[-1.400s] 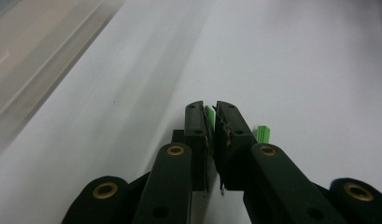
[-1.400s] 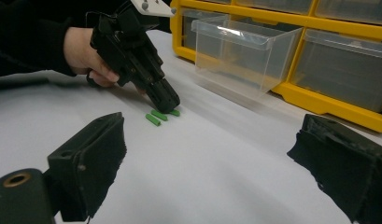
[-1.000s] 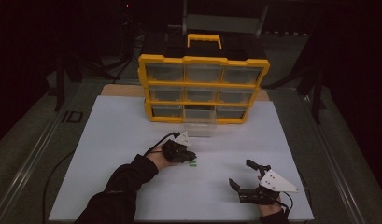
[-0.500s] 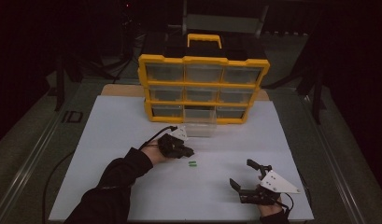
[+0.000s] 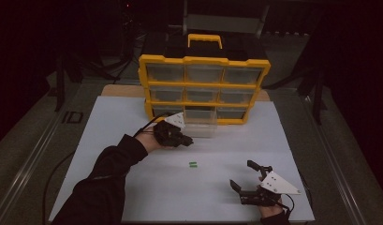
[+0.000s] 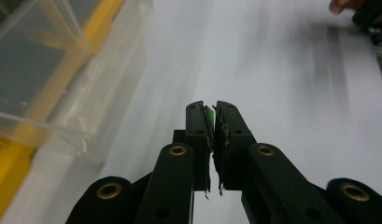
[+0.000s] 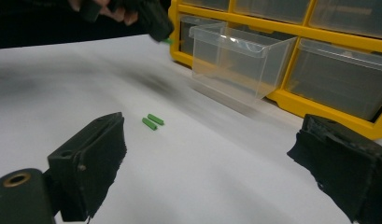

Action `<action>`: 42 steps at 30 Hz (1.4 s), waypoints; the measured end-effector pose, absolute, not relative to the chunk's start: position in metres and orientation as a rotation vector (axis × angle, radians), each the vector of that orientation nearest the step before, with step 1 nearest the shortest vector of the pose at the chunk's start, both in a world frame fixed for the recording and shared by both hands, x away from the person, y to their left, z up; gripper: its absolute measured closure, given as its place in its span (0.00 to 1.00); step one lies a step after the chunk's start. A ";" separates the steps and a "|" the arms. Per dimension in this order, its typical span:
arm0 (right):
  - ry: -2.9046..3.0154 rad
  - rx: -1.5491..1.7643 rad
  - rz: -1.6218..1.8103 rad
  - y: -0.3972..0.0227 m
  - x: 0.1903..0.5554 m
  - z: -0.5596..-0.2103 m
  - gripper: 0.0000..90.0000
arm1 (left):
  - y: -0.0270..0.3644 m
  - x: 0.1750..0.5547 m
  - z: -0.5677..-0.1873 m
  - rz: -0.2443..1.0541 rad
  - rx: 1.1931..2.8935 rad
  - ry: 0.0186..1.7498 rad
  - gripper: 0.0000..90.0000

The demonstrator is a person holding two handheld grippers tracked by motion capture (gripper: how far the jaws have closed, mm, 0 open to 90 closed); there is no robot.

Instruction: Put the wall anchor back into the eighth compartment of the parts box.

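Observation:
My left gripper [image 5: 188, 139] hangs above the white sheet, just in front of a clear drawer [image 5: 200, 128] pulled out of the yellow organizer [image 5: 204, 89]. Its jaws are shut on a small green piece [image 6: 208, 114], a thin sliver between the pads. From the right gripper view, that gripper's green tip [image 7: 167, 41] sits left of the clear drawer [image 7: 240, 56]. Two more green pieces [image 7: 152, 121] lie side by side on the sheet, and the green pieces [image 5: 193, 164] are mid-table in the high view. My right gripper [image 5: 242, 174] rests at the front right, jaws wide open and empty.
The yellow organizer has three rows of clear drawers and a handle [image 5: 204, 39] on top; it stands at the back of the white sheet [image 5: 109, 140]. A black cable [image 5: 147, 125] trails from the left gripper. Dark floor surrounds the table.
My left gripper has lifted off the sheet near the green pieces and moved up toward the pulled-out drawer, carrying one green piece. The right gripper has stayed put.

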State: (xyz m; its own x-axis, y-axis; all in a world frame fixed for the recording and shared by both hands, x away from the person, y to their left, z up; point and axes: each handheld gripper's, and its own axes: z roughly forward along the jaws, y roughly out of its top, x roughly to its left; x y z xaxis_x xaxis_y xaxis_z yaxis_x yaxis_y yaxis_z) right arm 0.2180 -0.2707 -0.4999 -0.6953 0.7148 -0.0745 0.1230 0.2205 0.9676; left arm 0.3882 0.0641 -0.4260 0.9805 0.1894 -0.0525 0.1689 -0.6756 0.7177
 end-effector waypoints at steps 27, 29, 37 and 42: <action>1.975 0.767 1.520 -0.272 0.217 -0.499 0.09 | 0.069 0.433 -0.352 0.155 2.118 0.302 0.94; 1.976 0.769 1.520 -0.272 0.217 -0.499 0.09 | 0.068 0.436 -0.352 0.154 2.106 0.320 0.94; 1.976 0.766 1.520 -0.272 0.217 -0.500 0.09 | 0.055 0.445 -0.366 0.150 2.139 0.404 0.94; 1.976 0.765 1.521 -0.272 0.217 -0.499 0.09 | 0.048 0.448 -0.375 0.144 2.172 0.438 0.94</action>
